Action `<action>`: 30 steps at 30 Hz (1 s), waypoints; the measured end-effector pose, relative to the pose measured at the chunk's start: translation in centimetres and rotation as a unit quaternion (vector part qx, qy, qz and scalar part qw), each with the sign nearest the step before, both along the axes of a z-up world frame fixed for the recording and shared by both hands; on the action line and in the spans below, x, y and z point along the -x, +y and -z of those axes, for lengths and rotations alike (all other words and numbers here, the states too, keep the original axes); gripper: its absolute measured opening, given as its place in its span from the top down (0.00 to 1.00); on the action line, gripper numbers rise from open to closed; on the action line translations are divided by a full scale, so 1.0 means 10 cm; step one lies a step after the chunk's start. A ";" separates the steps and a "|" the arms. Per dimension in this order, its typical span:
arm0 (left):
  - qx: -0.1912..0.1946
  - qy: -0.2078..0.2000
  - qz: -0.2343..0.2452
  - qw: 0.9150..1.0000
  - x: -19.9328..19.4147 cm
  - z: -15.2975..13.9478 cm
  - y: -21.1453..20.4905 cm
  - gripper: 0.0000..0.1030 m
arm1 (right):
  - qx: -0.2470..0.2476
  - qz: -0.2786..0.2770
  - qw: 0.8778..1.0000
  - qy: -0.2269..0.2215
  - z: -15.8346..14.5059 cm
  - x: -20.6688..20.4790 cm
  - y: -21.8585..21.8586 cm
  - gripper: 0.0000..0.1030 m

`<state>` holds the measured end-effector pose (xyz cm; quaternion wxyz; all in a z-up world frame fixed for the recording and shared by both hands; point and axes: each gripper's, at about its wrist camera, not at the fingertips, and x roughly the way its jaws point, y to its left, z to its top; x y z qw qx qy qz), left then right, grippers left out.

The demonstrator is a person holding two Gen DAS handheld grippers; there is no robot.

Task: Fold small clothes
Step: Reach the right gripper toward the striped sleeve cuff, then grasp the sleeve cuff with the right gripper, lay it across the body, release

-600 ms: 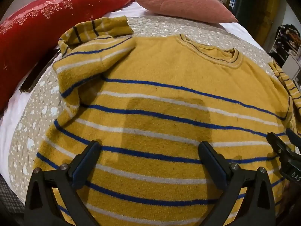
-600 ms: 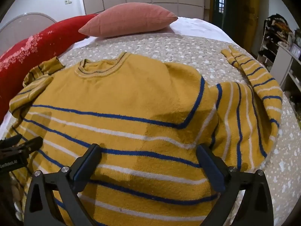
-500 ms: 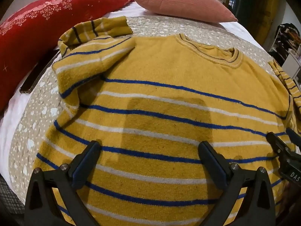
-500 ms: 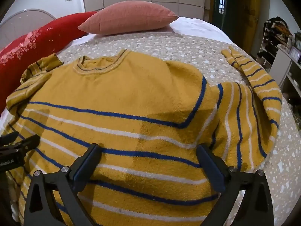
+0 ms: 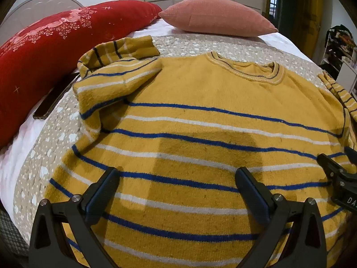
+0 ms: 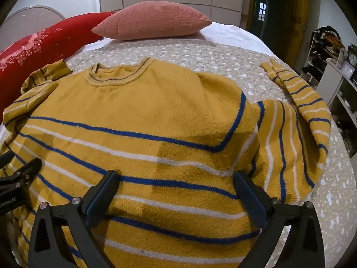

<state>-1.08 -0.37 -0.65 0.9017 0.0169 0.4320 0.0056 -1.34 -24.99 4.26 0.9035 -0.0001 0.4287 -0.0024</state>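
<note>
Your left gripper (image 5: 176, 187) hangs with fingers spread over the yellow striped sweater (image 5: 200, 138), which lies flat on the speckled bedspread (image 5: 40, 156). Your right gripper (image 6: 176, 189) is equally spread, gripping nothing.

Both wrist views close above sweater (image 5: 200, 134); facing pillows (image 6: 151, 20)

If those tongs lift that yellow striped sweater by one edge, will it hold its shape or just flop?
Probably flop: the sweater is soft knit, and its sleeve already lies bent and rumpled on the bedspread. Its fuzzy surface should grip rather than slip. It looks fairly thick, so it may sag heavily.
</note>
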 end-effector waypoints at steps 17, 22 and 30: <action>0.023 0.010 0.005 1.000 -0.03 -0.01 0.02 0.00 | 0.045 0.109 0.992 -0.045 -0.71 -0.23 -1.15 0.15; 0.024 0.010 0.004 1.000 -0.03 -0.01 0.02 0.00 | 0.119 0.157 0.980 0.024 -0.38 -0.97 -1.65 0.15; 0.019 0.008 0.000 1.000 -0.01 -0.03 0.00 0.00 | 0.030 0.217 0.975 0.041 -0.39 -0.93 -2.29 0.91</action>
